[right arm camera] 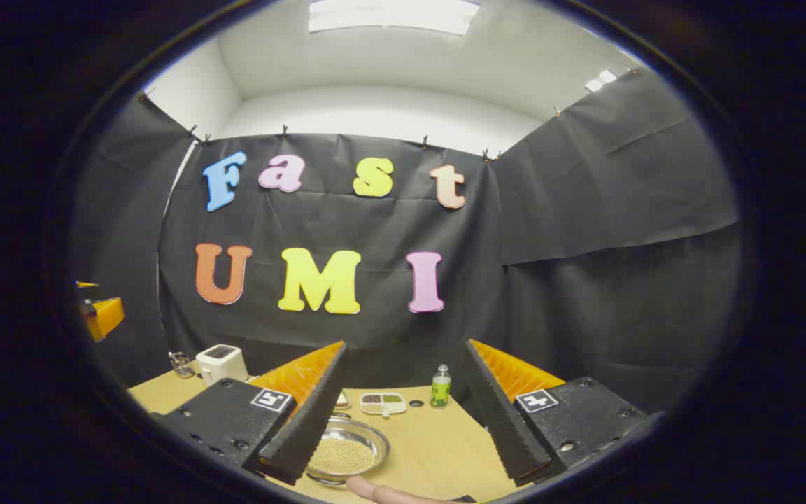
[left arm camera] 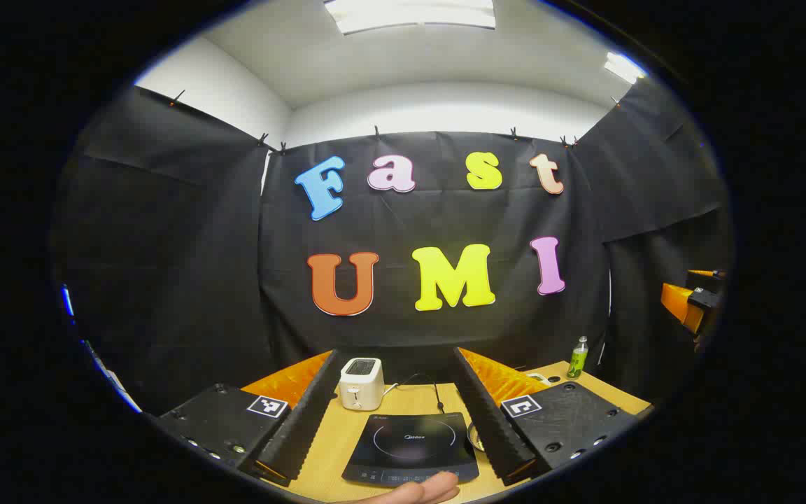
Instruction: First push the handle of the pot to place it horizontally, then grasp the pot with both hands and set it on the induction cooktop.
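The black induction cooktop (left arm camera: 410, 448) lies flat on the wooden table, framed between the spread fingers of my left gripper (left arm camera: 396, 353), which is open and holds nothing. A pale, rounded, elongated thing (left arm camera: 420, 491) pokes in at the bottom edge just in front of the cooktop; I cannot tell whether it is the pot's handle. My right gripper (right arm camera: 405, 344) is also open and holds nothing. Below it, a similar pinkish-brown rod (right arm camera: 382, 493) lies at the bottom edge beside a shallow metal dish (right arm camera: 344, 452) of beige grains. The pot's body is hidden.
A white toaster (left arm camera: 361, 383) stands behind the cooktop with a black cable beside it. A green bottle (right arm camera: 440, 387) and a small divided tray (right arm camera: 383, 402) sit at the back of the table. The other gripper (left arm camera: 686, 302) shows orange at the far right.
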Demonstrator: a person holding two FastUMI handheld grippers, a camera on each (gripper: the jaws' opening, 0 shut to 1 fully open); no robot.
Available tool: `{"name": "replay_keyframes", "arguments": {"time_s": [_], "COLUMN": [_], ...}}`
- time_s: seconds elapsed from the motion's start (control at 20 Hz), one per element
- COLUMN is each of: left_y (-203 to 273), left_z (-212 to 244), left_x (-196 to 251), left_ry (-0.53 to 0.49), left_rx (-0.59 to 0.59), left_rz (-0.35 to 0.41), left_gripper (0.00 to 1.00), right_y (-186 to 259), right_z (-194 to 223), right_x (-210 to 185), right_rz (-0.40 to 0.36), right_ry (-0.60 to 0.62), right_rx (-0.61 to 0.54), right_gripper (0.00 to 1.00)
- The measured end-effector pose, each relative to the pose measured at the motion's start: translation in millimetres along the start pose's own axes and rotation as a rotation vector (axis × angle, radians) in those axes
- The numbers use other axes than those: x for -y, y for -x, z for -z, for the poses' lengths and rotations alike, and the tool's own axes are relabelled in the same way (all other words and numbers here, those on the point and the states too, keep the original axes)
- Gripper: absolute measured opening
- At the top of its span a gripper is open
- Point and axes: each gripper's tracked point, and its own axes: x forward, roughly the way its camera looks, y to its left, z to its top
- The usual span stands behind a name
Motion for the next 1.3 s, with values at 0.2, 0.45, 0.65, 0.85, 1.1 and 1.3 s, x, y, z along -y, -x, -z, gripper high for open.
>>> {"name": "replay_keyframes", "arguments": {"time_s": [0.2,0.45,0.65,0.85,1.1,1.3], "left_y": [-1.4,-5.6,-8.1,-6.5,-2.6,0.3], "left_z": [-0.6,3.7,7.3,9.9,13.9,19.6], "left_x": [-6.0,-14.3,-19.1,-18.6,-21.2,-24.2], "left_ry": [0.003,0.009,0.018,0.020,0.017,0.006], "left_rx": [0.001,-0.009,-0.015,-0.017,-0.013,-0.015], "left_rz": [-0.002,-0.010,-0.010,-0.001,-0.007,-0.008], "left_gripper": [0.96,0.96,0.96,0.96,0.96,0.96], "right_y": [-4.8,-8.2,-11.8,-17.1,-24.3,-31.6], "right_z": [-1.3,2.8,6.3,19.6,41.1,72.6], "right_x": [2.4,-2.7,-9.2,-22.3,-41.0,-66.3], "right_rz": [-0.009,-0.022,-0.038,-0.082,-0.126,-0.209], "right_ry": [-0.017,-0.015,-0.024,-0.028,-0.023,-0.029], "right_rx": [-0.002,-0.009,-0.025,-0.062,-0.120,-0.229], "right_gripper": [1.00,1.00,1.00,0.99,0.86,0.60]}}
